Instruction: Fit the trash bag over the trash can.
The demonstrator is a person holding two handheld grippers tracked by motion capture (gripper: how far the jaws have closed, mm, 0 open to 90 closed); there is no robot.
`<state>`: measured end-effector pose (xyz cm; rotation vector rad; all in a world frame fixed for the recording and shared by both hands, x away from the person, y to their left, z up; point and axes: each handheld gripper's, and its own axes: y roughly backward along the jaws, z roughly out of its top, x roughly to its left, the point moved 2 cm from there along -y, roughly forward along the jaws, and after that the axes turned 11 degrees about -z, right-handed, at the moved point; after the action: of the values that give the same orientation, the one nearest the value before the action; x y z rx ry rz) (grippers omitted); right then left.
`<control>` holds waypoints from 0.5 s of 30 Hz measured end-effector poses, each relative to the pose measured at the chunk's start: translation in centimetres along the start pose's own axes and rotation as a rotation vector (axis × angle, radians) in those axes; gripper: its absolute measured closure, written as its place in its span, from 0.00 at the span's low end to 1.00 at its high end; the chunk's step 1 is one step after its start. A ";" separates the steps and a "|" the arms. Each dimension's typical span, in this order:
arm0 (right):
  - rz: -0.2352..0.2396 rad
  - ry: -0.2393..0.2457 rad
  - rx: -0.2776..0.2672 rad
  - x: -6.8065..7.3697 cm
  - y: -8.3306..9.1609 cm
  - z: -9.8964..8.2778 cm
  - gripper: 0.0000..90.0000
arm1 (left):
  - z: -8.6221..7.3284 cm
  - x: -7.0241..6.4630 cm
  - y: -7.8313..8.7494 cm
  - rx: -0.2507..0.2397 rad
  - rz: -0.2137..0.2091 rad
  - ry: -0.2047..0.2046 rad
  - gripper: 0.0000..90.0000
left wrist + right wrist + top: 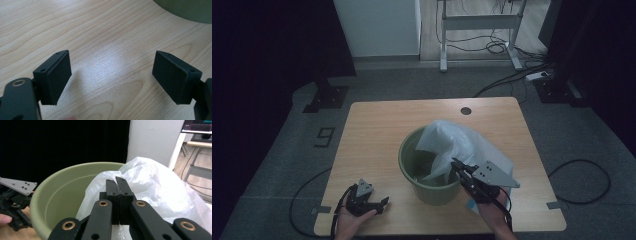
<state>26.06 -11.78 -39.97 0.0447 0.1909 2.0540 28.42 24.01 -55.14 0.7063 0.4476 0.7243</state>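
An olive-green bucket stands on the wooden table, a little right of centre and near the front. A white see-through plastic bag bulges out of it and hangs over its right rim. My right gripper reaches over the bucket's near right rim. In the right gripper view, that gripper has its jaws pressed together on the film of the bag, above the bucket. My left gripper lies on the table at the front left, apart from the bucket. It stands open over bare wood.
A small round dark cable hole sits near the table's far edge. Bare wood stretches left of and behind the bucket. On the carpet beyond lie cables and a white desk frame. Black curtains hang on both sides.
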 end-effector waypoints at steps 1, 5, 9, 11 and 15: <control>0.002 -0.014 -0.007 -0.1 0.1 -0.1 0.84 | 0.0 0.0 0.0 0.001 0.000 -0.001 0.17; -0.061 -0.050 -0.062 -0.5 1.7 0.0 0.56 | 0.0 0.0 0.0 0.000 0.001 0.002 0.17; -0.116 -0.063 -0.084 -0.8 3.7 -0.3 0.43 | 0.0 0.0 -0.1 0.006 -0.001 0.001 0.17; -0.130 -0.057 -0.081 -0.9 4.6 -0.6 0.40 | 0.0 -0.1 -0.2 0.007 -0.002 -0.002 0.17; -0.151 -0.064 -0.060 -1.0 6.1 -1.9 0.36 | 0.0 -0.2 -0.2 0.007 0.000 -0.002 0.17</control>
<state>20.97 -15.67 -40.83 0.0575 0.0900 1.9039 28.40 23.80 -55.28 0.7140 0.4487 0.7224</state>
